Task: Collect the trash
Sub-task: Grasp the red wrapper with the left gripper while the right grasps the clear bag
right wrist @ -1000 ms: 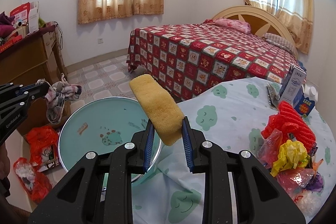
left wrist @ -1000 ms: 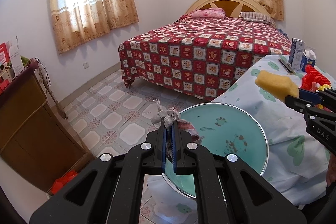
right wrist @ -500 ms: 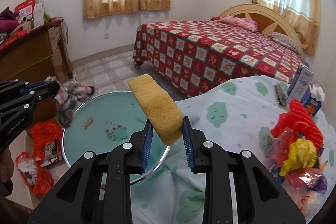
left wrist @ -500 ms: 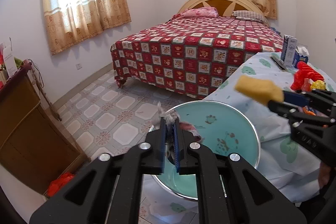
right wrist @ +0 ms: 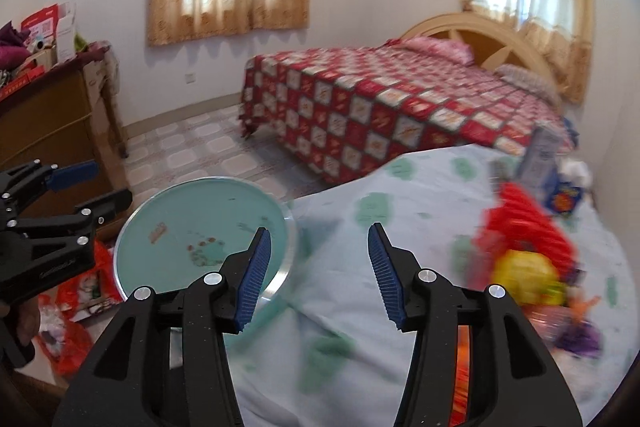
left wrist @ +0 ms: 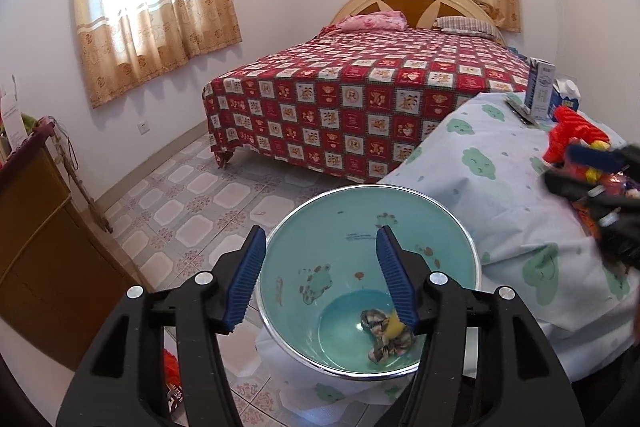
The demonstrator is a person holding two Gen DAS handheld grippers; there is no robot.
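Trash (left wrist: 387, 335) in basin (left wrist: 304, 259), cloud-print tablecloth (left wrist: 500, 195), bed (left wrist: 376, 95)

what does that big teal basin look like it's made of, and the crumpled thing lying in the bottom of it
The basin looks like enamelled metal: a glossy teal inside with printed motifs and a bare shiny silver rim. The crumpled scrap at its bottom seems to be patterned cloth, soft and folded, though it could be printed wrapper; a yellow spongy piece lies against it.
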